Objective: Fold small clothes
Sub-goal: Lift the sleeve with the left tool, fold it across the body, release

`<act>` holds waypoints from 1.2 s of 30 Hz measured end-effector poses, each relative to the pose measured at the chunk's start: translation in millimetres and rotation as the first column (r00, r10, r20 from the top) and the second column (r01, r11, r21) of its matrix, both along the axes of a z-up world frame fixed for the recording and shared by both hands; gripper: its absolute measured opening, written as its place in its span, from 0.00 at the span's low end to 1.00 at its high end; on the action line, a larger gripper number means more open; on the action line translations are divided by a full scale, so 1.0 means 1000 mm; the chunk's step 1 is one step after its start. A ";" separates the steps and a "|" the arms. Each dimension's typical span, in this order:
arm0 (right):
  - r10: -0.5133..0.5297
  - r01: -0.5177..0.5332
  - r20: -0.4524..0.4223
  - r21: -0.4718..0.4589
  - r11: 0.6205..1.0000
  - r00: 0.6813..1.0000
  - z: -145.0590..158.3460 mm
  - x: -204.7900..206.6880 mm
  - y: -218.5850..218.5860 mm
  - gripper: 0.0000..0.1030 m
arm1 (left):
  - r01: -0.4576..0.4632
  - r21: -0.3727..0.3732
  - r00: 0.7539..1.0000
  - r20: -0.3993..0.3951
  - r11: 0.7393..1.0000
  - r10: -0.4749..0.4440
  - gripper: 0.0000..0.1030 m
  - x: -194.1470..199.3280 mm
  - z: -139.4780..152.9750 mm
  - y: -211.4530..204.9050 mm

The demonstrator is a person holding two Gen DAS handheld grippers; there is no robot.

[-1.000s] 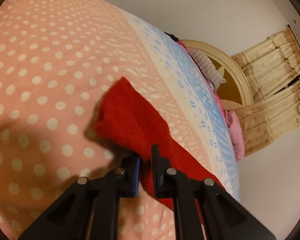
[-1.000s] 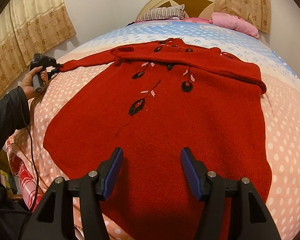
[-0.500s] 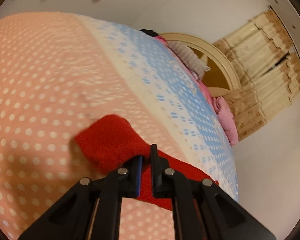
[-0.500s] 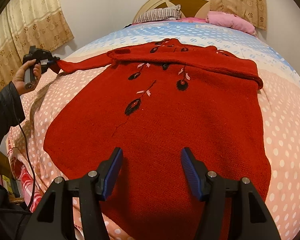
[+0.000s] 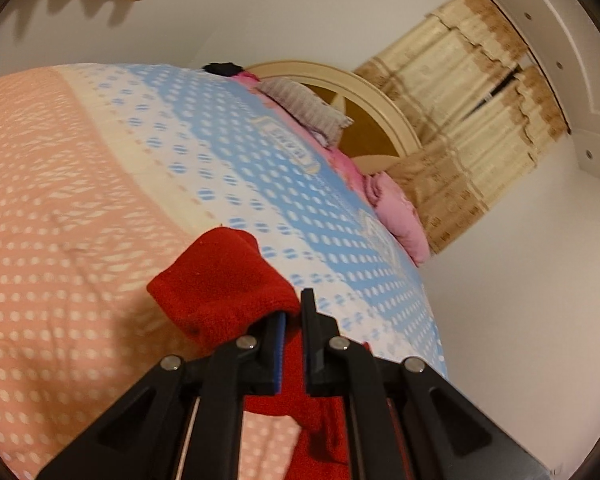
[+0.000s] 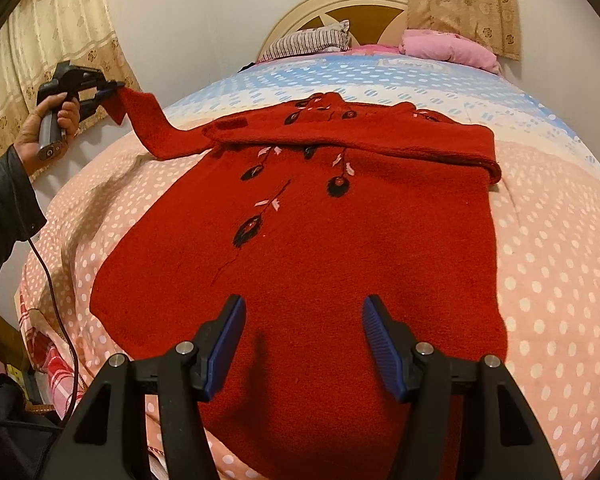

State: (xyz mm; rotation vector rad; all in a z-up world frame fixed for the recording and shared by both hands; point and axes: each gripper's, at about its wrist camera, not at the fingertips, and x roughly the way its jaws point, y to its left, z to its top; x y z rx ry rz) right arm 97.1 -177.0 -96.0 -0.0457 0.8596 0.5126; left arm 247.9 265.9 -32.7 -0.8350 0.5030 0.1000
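A red knitted sweater (image 6: 320, 248) with dark flower patterns lies flat on the bed, its right sleeve folded across the chest. My left gripper (image 5: 292, 320) is shut on the cuff of the left sleeve (image 5: 220, 280) and holds it lifted above the bed; it shows in the right wrist view (image 6: 112, 88) at the upper left, with the sleeve (image 6: 148, 124) hanging down to the shoulder. My right gripper (image 6: 304, 340) is open and empty, hovering over the sweater's hem.
The bed has a pink dotted cover (image 6: 552, 280) and a blue dotted band (image 6: 380, 76) near the headboard (image 6: 340, 4). A striped pillow (image 6: 312, 40) and a pink pillow (image 6: 448, 48) lie at the head. Curtains (image 6: 48, 60) hang at the left. A cable (image 6: 56, 300) trails from the left hand.
My left gripper has lifted the sleeve cuff up off the bed, raising the sleeve. My right gripper has stayed open over the hem.
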 end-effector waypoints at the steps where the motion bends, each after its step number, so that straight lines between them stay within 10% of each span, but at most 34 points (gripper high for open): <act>1: -0.001 0.001 0.001 0.002 1.000 1.000 0.001 0.000 -0.002 0.60 | 0.011 0.004 1.000 0.004 1.000 -0.011 0.06 0.002 0.003 -0.005; 36: -0.025 0.025 -0.001 0.034 0.999 1.000 0.004 -0.004 -0.028 0.62 | 0.343 0.138 0.935 0.044 0.929 -0.352 0.06 0.071 0.068 -0.213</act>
